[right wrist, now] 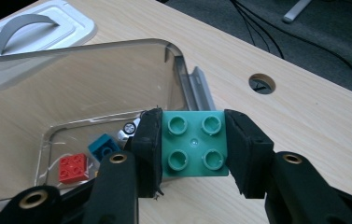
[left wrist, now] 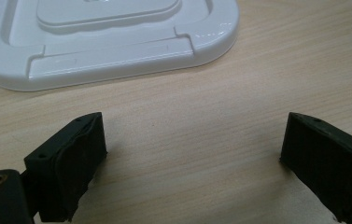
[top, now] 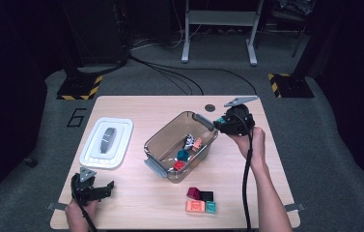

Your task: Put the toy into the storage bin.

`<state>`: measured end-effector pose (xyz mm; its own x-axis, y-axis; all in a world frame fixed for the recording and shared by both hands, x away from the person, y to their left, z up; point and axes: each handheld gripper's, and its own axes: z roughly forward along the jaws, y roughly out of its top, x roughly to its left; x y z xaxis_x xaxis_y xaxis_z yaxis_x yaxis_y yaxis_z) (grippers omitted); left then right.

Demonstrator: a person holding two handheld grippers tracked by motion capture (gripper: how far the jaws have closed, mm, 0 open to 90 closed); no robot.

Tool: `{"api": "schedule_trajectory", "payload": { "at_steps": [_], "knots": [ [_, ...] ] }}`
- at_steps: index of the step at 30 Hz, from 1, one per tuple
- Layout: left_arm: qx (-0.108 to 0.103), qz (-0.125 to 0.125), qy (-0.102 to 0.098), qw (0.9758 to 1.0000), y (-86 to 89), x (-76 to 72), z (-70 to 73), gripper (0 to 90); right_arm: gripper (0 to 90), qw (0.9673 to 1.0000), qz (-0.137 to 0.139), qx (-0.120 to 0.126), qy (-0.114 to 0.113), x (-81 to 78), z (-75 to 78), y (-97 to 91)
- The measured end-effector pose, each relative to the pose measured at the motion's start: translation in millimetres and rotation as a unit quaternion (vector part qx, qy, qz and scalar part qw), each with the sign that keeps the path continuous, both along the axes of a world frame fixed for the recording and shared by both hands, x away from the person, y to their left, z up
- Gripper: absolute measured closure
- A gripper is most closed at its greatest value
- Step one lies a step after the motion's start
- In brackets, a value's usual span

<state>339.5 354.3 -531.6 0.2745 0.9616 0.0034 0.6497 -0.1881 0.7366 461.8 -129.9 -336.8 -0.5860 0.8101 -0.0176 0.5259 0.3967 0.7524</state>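
Wooden table (top: 136,203), pale grain, round cable hole (right wrist: 261,83) beyond right gripper (right wrist: 193,144). Floor left of table marked "6". Right gripper clamps green square brick (right wrist: 193,143), four studs up, above near rim of clear plastic box (right wrist: 94,70); red brick (right wrist: 73,168) and blue brick (right wrist: 102,145) inside, ahead-left of jaws. Left gripper (left wrist: 192,158) jaws wide, nothing between, bare wood under; smooth white lid (left wrist: 117,42) ahead.

A white lid (top: 106,142) with a grey handle lies flat on the left of the wooden surface (top: 136,203). Four bricks (top: 201,200), dark red, black, salmon and teal, sit clustered at the near edge, right of centre. On the floor beyond, black cables (top: 170,72) run past a grey stand (top: 218,29).
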Motion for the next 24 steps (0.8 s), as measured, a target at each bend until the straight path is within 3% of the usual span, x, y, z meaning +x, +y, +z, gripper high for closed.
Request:
{"api": "schedule_trajectory", "payload": {
  "at_steps": [10, 24],
  "knots": [
    [0.004, -0.003, 0.002, 1.0, 0.6, -0.1, 0.4, 6.6, 58.5, 0.9994, 0.033, 0.001, 0.009, 1.9, -7.6, 25.4],
    [0.004, -0.003, 0.002, 1.0, 0.5, -0.1, 0.4, 6.5, 58.4, 0.9965, 0.074, -0.001, 0.037, -7.1, -30.8, 54.2]
  ]
}}
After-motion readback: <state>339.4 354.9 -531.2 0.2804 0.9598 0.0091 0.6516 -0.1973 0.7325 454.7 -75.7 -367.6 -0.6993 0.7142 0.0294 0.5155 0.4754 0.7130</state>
